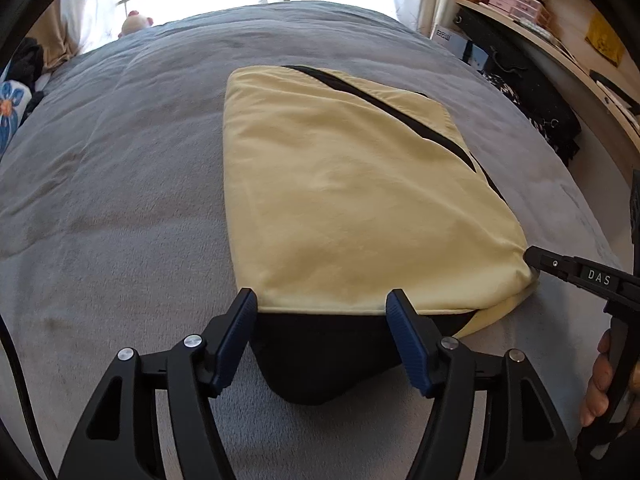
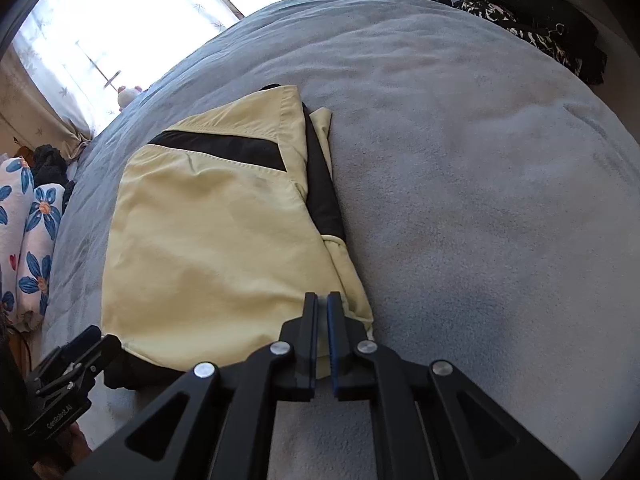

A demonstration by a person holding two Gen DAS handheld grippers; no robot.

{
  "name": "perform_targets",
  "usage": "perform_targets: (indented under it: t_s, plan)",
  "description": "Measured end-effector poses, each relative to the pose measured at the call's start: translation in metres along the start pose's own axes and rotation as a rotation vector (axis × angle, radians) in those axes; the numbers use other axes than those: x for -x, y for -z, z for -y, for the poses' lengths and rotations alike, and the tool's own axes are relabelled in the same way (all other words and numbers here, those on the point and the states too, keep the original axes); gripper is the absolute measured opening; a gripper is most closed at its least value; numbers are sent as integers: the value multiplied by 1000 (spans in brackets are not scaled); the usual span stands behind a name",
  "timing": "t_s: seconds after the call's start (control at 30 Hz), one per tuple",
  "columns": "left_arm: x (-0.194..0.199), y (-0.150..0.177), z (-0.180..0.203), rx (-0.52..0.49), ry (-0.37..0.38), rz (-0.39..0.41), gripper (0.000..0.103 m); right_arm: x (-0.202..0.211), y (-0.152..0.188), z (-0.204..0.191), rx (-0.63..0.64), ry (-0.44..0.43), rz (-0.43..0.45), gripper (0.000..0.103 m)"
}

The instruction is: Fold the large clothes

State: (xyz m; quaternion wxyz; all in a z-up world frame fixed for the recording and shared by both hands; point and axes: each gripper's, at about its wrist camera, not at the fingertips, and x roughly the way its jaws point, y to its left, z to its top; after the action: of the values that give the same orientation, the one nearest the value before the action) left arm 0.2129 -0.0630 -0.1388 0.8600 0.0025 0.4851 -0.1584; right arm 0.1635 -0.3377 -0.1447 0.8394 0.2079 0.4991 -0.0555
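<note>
Grey blanket (image 1: 120, 200), perhaps clear around garment (image 1: 340, 200)

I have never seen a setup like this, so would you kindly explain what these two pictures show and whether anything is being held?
A person holds a two-finger clamp in each hand, each carrying a camera looking along its fingers. The left camera shows the left hand-held gripper open at the near edge of a folded yellow-and-black garment lying on a grey blanket. The right camera shows the right hand-held gripper nearly closed at the garment's near corner; whether it pinches the cloth is unclear.
</note>
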Motion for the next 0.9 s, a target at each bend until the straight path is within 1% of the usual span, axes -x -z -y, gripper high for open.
perform_targets:
  t_s: [0.13, 0.2, 0.3, 0.37, 0.43, 0.47, 0.5, 0.57, 0.6, 0.63, 0.67, 0.7, 0.73, 0.77, 0.8, 0.9]
  plan:
    - [5, 4, -2, 33, 10, -15, 65, 8, 5, -2, -13, -10, -4, 13]
    - [11, 7, -2, 39, 8, -14, 65, 12, 9, -6, -12, -19, -10, 18]
    - [22, 10, -2, 34, 11, -14, 65, 19, 12, -17, 22, -31, -31, 22]
    - [31, 10, -4, 34, -1, -8, 65, 26, 10, -26, 39, -28, -23, 24]
    - [38, 7, -6, 32, -7, -3, 66, 36, 5, -39, 60, -38, 0, 28]
    - [41, 6, -7, 32, -9, -1, 68, 40, 2, -45, 71, -42, 9, 34]
    - [46, 3, -8, 28, -12, 2, 71, 45, -2, -54, 88, -48, 22, 41]
    - [54, -5, -9, 12, -1, 12, 73, 53, -9, -68, 119, -67, 39, 49]
    - [57, -9, -10, 8, 6, 14, 76, 58, -15, -77, 136, -74, 49, 51]
    - [59, -13, -12, 8, 9, 12, 83, 63, -21, -85, 150, -80, 61, 51]
    - [62, -21, -14, 12, 15, 9, 86, 66, -25, -90, 159, -84, 66, 53]
    - [64, -26, -16, 17, 21, 8, 91, 69, -31, -95, 166, -91, 66, 57]
    - [67, -32, -18, 20, 28, 6, 91, 72, -39, -100, 166, -108, 60, 59]
    - [70, -40, -20, 20, 38, 6, 91, 73, -45, -102, 164, -119, 52, 64]
    - [72, -47, -21, 18, 45, 4, 91, 74, -52, -105, 163, -127, 36, 66]
    - [76, -66, -22, -2, 54, 3, 91, 74, -71, -107, 167, -122, 5, 67]
